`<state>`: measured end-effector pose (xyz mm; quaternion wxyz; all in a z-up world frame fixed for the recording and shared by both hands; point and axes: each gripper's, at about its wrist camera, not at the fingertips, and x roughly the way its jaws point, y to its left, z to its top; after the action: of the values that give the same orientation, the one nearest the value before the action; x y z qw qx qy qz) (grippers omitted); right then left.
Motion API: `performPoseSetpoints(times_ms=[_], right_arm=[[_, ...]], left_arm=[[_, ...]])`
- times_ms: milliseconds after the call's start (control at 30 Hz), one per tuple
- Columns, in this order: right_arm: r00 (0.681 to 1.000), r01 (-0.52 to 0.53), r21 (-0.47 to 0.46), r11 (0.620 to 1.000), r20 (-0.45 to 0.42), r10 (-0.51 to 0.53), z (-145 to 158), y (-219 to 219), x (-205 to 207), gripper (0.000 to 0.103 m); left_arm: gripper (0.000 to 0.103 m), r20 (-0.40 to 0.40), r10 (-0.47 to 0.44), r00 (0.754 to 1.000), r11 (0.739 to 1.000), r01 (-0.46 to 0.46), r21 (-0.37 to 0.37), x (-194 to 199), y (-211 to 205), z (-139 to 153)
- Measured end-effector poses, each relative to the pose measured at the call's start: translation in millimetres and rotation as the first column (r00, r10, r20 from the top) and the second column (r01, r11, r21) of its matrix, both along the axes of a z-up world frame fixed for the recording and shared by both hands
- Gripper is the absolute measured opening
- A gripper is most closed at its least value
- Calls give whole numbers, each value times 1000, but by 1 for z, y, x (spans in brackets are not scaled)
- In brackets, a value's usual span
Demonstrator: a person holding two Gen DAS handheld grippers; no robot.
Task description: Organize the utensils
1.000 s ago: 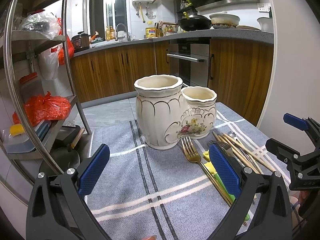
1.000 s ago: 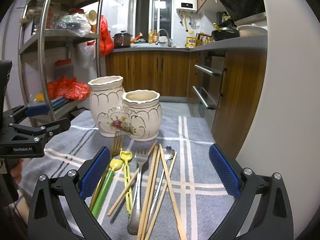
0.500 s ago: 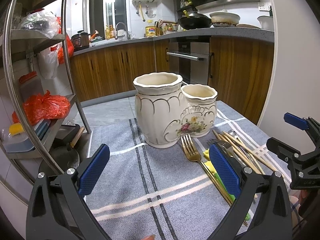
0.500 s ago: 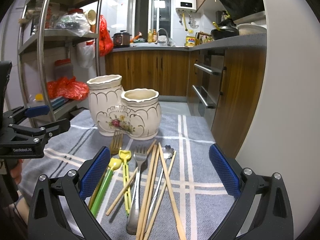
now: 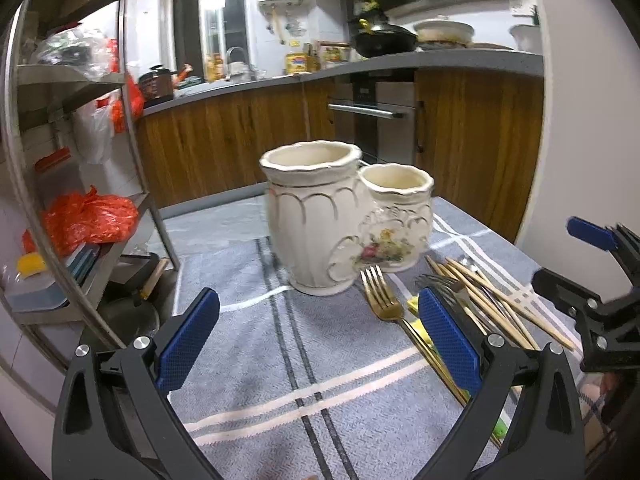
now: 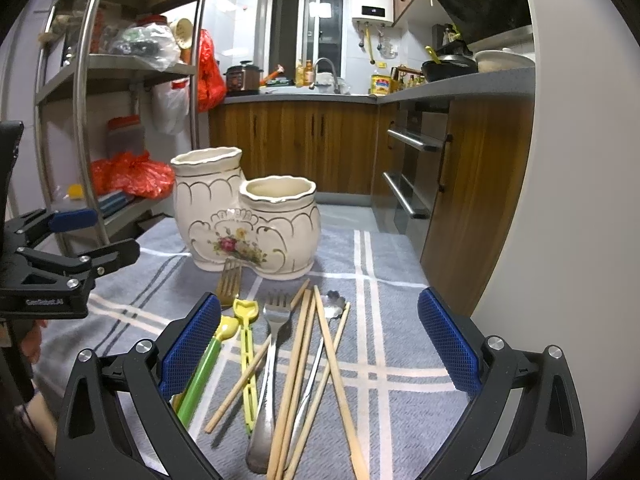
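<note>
The utensils lie loose on the grey checked cloth [image 6: 400,276] in front of the double ceramic holder [image 6: 256,220], both of whose cups look empty. In my right wrist view they fill the lower centre of the frame: wooden chopsticks [image 6: 298,364], a steel fork [image 6: 272,344], a steel spoon [image 6: 334,302], a yellow plastic pick [image 6: 248,360], a green-handled piece [image 6: 200,376] and a gold fork [image 6: 230,282]. Their long axes run away from me towards the holder, handles nearest, so they sit lengthwise between my fingers, not across them.

My right gripper [image 6: 320,348] stands wide apart and empty, straddling the pile, so I judge it the nearer hand for the first pick; to pinch one handle I would likely need to turn across its axis.

My left gripper [image 5: 318,336] is likewise spread and empty, over bare cloth at lower centre, with the utensils off to its right.

The left view shows the taller cup's mouth; the right view alone shows the whole pile and the spoon's flower-shaped bowl.
</note>
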<state>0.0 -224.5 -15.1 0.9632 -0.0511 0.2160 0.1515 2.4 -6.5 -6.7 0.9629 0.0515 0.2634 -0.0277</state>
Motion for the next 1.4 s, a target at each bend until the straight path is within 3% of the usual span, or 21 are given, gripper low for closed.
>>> performPoseSetpoints(times_ms=[100,233,367,600,667,700,767,900,967,1067,1400], right_arm=[[1000,4,7,1000,6,-4,-2,0,1,98],[999,-6,-4,1000,-49,6,-5,3,7,98],[992,-48,-17,999,-115,46,-6,13,16,98],[962,-148,-70,986,-240,127,-14,53,33,97],[952,-167,-77,983,-271,140,-18,63,36,94],[945,-182,-77,980,-291,153,-21,70,37,92],[936,-191,-81,978,-317,157,-25,80,40,71],[912,-197,-56,979,-378,162,-30,94,49,53],[905,-204,-65,977,-394,162,-32,101,50,40],[893,-201,-80,976,-425,149,-35,106,55,30],[864,-211,-107,972,-484,135,-40,124,58,25]], left_arm=[[98,6,11,1000,1000,-11,0,1,1,-1],[98,-20,1,1000,1000,-1,-31,6,7,-3],[98,-31,12,999,1000,-12,3,9,9,-6],[98,-77,-15,997,997,9,-71,15,27,-5],[98,-77,-11,997,998,7,-62,14,33,-5],[98,-72,-7,997,999,3,-49,12,35,-5],[98,-62,-1,998,1000,0,-20,10,38,-6],[98,-50,14,999,1000,-14,3,6,48,-7],[98,-52,7,999,1000,-7,-11,6,54,-8],[98,-49,-1,999,1000,0,-21,6,59,-8],[98,-37,-27,999,997,24,-76,2,76,-10]])
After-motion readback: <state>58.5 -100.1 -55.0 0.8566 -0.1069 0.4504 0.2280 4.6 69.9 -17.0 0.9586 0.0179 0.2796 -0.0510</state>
